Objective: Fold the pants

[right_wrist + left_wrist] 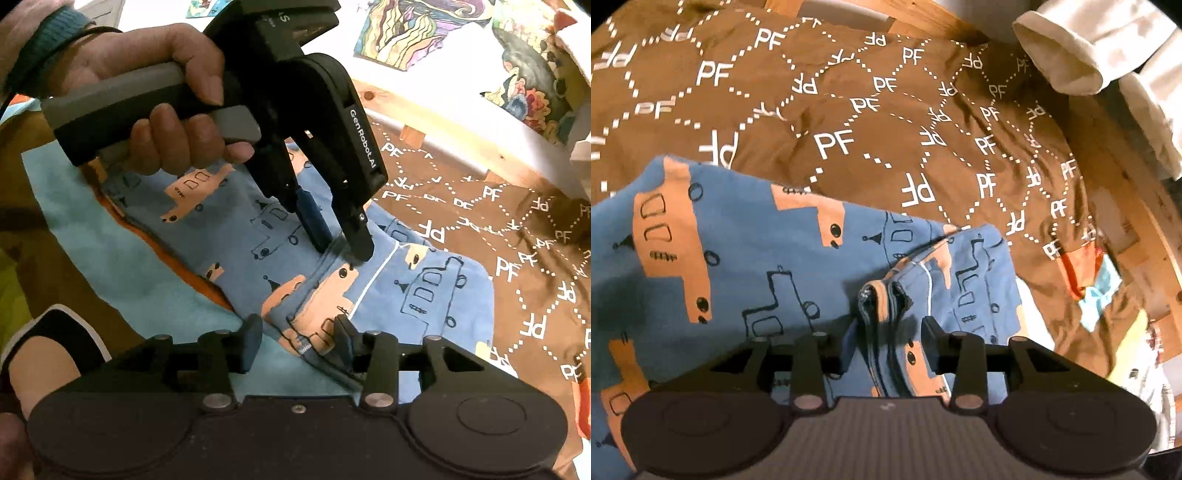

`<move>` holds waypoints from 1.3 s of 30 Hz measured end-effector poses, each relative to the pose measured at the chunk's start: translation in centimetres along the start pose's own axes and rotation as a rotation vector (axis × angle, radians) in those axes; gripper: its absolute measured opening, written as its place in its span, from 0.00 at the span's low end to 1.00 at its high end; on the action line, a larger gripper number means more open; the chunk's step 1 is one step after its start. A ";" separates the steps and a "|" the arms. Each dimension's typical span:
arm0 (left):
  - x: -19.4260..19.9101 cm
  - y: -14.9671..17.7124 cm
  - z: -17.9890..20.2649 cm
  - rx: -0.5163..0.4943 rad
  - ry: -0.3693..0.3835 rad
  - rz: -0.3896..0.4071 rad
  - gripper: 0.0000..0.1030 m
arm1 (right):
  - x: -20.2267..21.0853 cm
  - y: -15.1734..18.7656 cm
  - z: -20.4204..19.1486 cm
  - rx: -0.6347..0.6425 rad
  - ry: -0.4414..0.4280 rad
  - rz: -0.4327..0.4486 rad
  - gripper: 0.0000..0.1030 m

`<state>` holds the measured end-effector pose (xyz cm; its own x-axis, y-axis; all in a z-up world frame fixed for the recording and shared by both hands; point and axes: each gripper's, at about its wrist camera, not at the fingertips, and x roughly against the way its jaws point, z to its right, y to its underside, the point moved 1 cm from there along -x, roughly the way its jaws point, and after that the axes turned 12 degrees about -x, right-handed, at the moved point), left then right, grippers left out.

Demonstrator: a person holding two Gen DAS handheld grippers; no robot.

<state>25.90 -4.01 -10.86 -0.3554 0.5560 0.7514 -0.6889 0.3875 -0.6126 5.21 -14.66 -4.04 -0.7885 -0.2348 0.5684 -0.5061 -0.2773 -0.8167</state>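
Note:
The pants [746, 258] are blue with orange trucks and lie on a brown bedspread [871, 122]; they also show in the right wrist view [417, 291]. My left gripper [890, 332] is open, its fingers on either side of a bunched edge of the pants [879, 302]. In the right wrist view the left gripper [341, 245] points down onto the fabric's fold. My right gripper [299, 341] is open, its fingers astride the near edge of the pants with a small zipper [304, 347] between them.
A wooden bed frame [1123, 192] runs along the right. White cloth [1067, 55] lies at the top right. Light blue and orange cloth [122, 273] lies under the pants. Colourful pictures [424, 33] hang on the wall behind.

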 end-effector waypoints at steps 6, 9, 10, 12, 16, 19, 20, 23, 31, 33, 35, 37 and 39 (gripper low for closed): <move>-0.4 0.0 0.8 0.008 -0.096 -0.008 0.23 | -0.3 -0.1 0.2 0.008 -0.001 0.007 0.36; -0.4 0.0 1.2 0.016 -0.107 -0.016 0.16 | -0.3 0.0 0.0 0.012 -0.006 0.006 0.28; -0.3 0.0 1.3 0.022 -0.107 -0.016 0.15 | -0.3 0.0 0.0 0.017 -0.005 0.010 0.23; -0.2 0.0 1.6 0.028 -0.111 -0.017 0.11 | -0.1 0.0 -0.1 0.024 -0.007 0.019 0.17; 0.3 0.0 1.9 0.030 -0.115 -0.021 0.10 | 0.4 -0.1 0.1 0.012 -0.012 0.031 0.14; 0.7 0.1 1.8 0.037 -0.115 -0.029 0.10 | 0.8 -0.4 0.3 -0.011 -0.018 0.032 0.14; 0.8 0.1 1.7 0.037 -0.119 -0.031 0.10 | 1.0 -0.5 0.3 -0.017 -0.023 0.032 0.14; 1.6 0.2 1.2 0.035 -0.132 -0.031 0.10 | 1.5 -1.2 0.0 -0.032 -0.041 0.040 0.14; 5.5 1.3 -0.4 0.019 -0.181 0.003 0.09 | 1.5 -3.9 -2.3 -0.040 -0.126 0.059 0.14; 6.3 1.5 -1.0 0.009 -0.203 0.012 0.09 | 1.2 -4.4 -3.1 -0.038 -0.153 0.058 0.14; 6.8 1.9 -1.9 0.014 -0.221 0.009 0.09 | 0.6 -4.8 -4.0 -0.029 -0.174 0.055 0.14; 7.1 2.4 -2.8 0.031 -0.231 -0.001 0.09 | -0.1 -5.1 -4.8 -0.027 -0.198 0.045 0.14; 7.2 3.0 -3.7 0.037 -0.247 -0.010 0.09 | -0.7 -5.2 -5.6 -0.022 -0.215 0.035 0.14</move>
<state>23.61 3.85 -8.19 -0.4885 0.3542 0.7974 -0.7141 0.3628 -0.5986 6.43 -7.89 -0.75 -0.7142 -0.4376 0.5463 -0.4894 -0.2458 -0.8367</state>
